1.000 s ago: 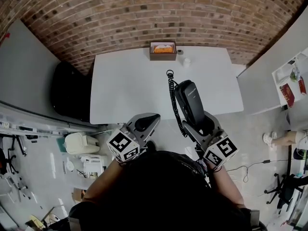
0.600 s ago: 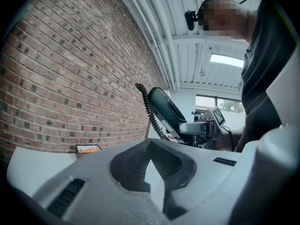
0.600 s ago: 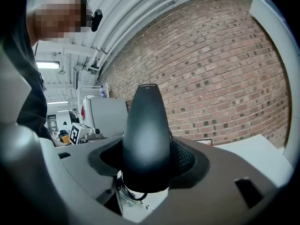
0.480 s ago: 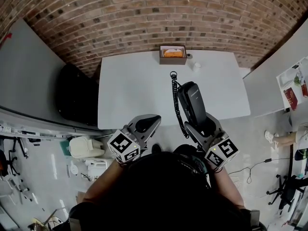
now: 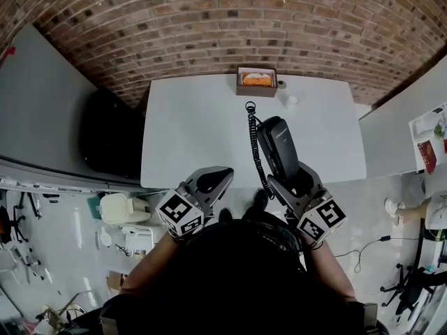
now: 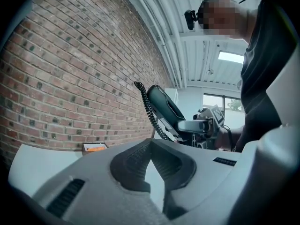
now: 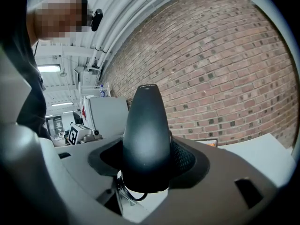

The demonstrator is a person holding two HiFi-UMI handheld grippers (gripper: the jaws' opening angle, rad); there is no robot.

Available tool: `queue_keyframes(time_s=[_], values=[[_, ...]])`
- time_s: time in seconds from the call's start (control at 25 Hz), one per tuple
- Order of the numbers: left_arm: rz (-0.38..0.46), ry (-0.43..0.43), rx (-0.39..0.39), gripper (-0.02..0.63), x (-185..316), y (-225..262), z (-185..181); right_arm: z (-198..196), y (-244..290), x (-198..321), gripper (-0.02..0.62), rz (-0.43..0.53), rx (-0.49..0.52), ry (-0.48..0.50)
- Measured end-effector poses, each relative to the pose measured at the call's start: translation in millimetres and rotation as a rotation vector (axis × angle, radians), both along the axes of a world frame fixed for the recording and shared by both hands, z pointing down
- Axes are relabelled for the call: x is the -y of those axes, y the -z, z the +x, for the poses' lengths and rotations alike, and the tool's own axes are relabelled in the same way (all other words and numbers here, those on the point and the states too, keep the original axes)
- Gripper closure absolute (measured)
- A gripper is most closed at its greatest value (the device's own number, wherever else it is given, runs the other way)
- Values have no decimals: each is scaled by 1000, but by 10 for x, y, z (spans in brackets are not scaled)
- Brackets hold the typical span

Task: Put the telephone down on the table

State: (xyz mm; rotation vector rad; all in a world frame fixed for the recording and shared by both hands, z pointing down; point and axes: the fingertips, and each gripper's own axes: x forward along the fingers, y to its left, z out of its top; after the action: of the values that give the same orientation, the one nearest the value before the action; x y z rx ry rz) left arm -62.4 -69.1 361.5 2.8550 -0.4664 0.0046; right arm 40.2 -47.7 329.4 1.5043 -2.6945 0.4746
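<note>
The right tool point(image 5: 288, 178) point(image 7: 147, 159) pinches the lower end of the black telephone point(image 5: 277, 147) point(image 7: 146, 134). Its jaws press against both sides of the handset, which rises up and away from them, tilted. A coiled cord point(image 5: 252, 145) hangs from the handset's far end and runs down its left side, back under the tool. To the left and level with it, the left tool point(image 5: 214, 177) point(image 6: 151, 142) has its jaws pressed together at the tips with nothing between them. Its own view shows the telephone point(image 6: 164, 108) lifted in the air. Ahead of both tools lies the white tabletop point(image 5: 195, 128), its near edge under the handset. At its far edge, before the brick wall point(image 5: 209, 26), stands a small box point(image 5: 256, 81) with something orange inside.
</note>
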Motion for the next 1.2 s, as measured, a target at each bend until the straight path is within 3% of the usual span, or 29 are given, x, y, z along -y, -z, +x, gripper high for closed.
queue_keyframes(time_s=[0.4,0.84,1.2], values=[[44,93,12,600,429,127,572,528,76,502,330,27,-10,116],[51,254,8,600,672,161,1001,1061,93,884,330,30,4,231],[-1,256,20,600,843,-41,1090,1182,-98,1075,330,-24,18,218]])
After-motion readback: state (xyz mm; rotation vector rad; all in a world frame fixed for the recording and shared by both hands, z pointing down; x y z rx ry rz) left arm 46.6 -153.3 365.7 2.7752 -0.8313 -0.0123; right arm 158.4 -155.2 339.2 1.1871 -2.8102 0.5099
